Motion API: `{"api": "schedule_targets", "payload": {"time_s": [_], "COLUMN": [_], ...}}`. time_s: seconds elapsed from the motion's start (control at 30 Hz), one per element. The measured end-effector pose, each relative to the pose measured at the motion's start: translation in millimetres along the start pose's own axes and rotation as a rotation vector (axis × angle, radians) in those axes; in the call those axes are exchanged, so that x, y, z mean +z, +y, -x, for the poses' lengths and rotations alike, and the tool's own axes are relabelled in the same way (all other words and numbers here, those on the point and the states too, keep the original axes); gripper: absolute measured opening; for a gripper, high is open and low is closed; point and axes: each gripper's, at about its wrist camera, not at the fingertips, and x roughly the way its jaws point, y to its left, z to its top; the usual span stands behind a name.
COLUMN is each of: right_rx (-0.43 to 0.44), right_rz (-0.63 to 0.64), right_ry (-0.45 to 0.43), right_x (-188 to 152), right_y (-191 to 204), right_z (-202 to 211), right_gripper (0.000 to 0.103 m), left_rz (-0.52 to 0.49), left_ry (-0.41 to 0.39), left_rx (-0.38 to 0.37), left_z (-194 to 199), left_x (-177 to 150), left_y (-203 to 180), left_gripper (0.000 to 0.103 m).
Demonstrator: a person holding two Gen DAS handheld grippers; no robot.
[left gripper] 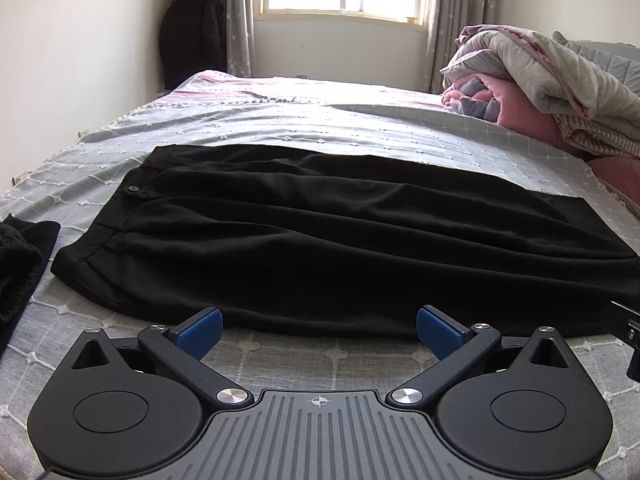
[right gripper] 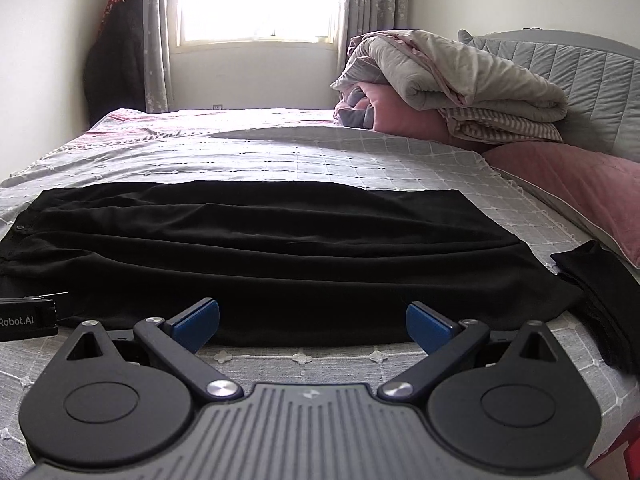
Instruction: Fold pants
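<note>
Here the black pants [left gripper: 320,240] lie flat on the bed [left gripper: 320,128], long axis from 9 to 3 o'clock, near edge at 12 o'clock just beyond both grippers; left gripper [left gripper: 319,330] and right gripper [right gripper: 313,325] have fingers wide apart, holding nothing.

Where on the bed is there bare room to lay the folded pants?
Bare bedspread lies beyond the pants, toward the window. Crowded: bedding pile and pink pillow on the right, dark garments at both ends.

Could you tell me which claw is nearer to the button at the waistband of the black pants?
Left. The left claw sits at the pants' near edge, closer to the button; the right claw is farther toward the other end.
</note>
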Motion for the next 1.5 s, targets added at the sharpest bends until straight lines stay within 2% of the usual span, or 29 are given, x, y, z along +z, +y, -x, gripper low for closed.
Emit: {"api": "schedule_targets", "payload": {"time_s": [0.23,1.13,1.33,1.5], "right_rx": [0.026,-0.018,-0.058,-0.108], "right_rz": [0.007,0.054,0.042,-0.093], "right_ry": [-0.001,0.030,0.061,0.116], "right_x": [1,2,0,5], "right_y": [-3,-8,-21,-63], "right_z": [-2,-20,-37,-60], "right_gripper": [0.101,0.101,0.101,0.101], "left_rz": [-0.001,0.009,0.063,0.172], "left_ry": [0.002,0.013,0.023,0.039], "left_rx": [0.007,-0.003,-0.006,0.071], "left_z": [-2,-10,-16,-31], "left_x": [-1,-1,3,10], "left_y": [-2,16,42,86], "left_gripper": [0.103,0.103,0.103,0.103]}}
